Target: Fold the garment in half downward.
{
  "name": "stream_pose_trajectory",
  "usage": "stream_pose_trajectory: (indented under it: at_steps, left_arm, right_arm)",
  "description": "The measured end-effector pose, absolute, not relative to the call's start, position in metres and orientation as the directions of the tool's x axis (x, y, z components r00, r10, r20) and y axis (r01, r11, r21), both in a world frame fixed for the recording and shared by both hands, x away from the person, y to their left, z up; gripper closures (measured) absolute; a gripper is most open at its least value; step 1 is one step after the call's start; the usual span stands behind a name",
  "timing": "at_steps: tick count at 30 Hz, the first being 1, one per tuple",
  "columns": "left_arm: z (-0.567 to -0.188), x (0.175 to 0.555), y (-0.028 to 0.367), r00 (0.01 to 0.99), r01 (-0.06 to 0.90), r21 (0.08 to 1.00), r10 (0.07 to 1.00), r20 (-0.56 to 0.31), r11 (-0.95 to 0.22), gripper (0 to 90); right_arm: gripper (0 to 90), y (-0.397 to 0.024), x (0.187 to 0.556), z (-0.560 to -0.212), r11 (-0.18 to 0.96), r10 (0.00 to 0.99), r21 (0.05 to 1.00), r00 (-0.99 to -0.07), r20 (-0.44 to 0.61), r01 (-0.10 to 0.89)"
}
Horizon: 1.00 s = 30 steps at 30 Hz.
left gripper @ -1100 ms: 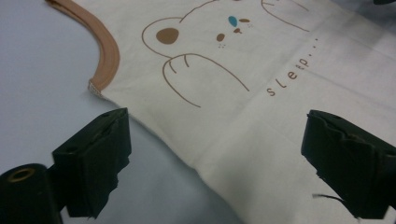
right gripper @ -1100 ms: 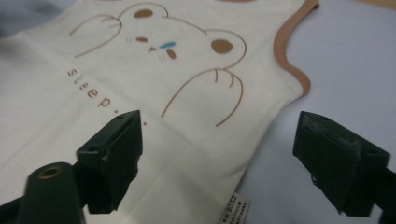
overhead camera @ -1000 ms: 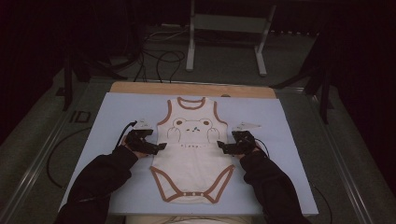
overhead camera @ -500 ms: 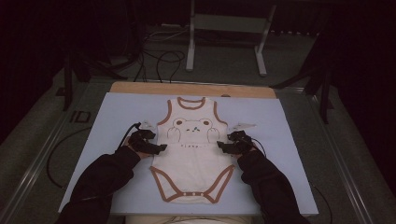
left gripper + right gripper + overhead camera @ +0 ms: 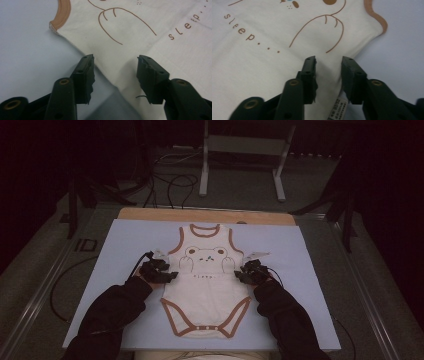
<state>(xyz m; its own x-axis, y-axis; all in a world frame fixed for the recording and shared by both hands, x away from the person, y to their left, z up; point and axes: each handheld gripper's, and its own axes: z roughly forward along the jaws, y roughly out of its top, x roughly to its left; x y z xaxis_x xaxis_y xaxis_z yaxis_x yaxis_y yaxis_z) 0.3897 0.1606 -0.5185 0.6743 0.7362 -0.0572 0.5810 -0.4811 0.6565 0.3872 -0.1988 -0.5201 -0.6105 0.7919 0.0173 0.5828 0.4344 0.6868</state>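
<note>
A cream baby bodysuit (image 5: 205,292) with brown trim, a bear print and the word "sleep" lies flat on a light blue mat (image 5: 125,245). My left gripper (image 5: 169,275) sits at its left side seam, below the armhole. In the left gripper view the jaws (image 5: 115,62) straddle the cloth's edge (image 5: 150,45), and a low fold rises between them. My right gripper (image 5: 241,274) is at the right side seam. Its jaws (image 5: 328,62) stand narrower, with cloth (image 5: 262,62) bunching between them and a care label (image 5: 337,106) just beneath. Both pairs of jaws have just been closing.
The mat covers a wooden tabletop whose back edge (image 5: 205,215) shows beyond it. Behind the table stand a metal frame's legs (image 5: 240,165) and loose cables (image 5: 170,180) on the floor. A cable (image 5: 57,290) loops past the mat's left side.
Both hands stay at the bodysuit's sides. Each gripper's jaws have drawn closer together over the side seams.
</note>
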Motion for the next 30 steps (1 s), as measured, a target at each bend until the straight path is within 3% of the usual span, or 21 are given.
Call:
stream_pose_trajectory:
  at_steps: [5,6,12,13,30]
  left_arm:
    - [-0.517,0.392,0.157,0.666,0.595,0.646,0.743,-0.064,-0.477,62.3]
    - [-0.517,0.392,0.157,0.661,0.599,0.646,0.748,-0.065,-0.473,68.3]
    - [-0.517,0.394,0.157,0.669,0.609,0.642,0.736,-0.102,-0.466,82.1]
    - [-0.517,0.394,0.156,0.673,0.611,0.639,0.731,-0.111,-0.467,88.6]
    - [-0.501,0.388,0.160,0.705,0.560,0.670,0.705,-0.077,-0.487,90.0]
  right_arm:
    - [78.1,-0.195,0.387,-0.519,0.455,0.782,0.677,-0.623,0.007,0.578]
    - [82.9,-0.193,0.387,-0.518,0.463,0.777,0.675,-0.629,0.002,0.574]
    - [87.7,-0.192,0.387,-0.518,0.471,0.775,0.672,-0.632,-0.005,0.572]
    - [88.4,-0.192,0.387,-0.518,0.474,0.773,0.671,-0.634,-0.006,0.571]
    - [89.5,-0.199,0.384,-0.505,0.450,0.770,0.698,-0.638,0.013,0.557]
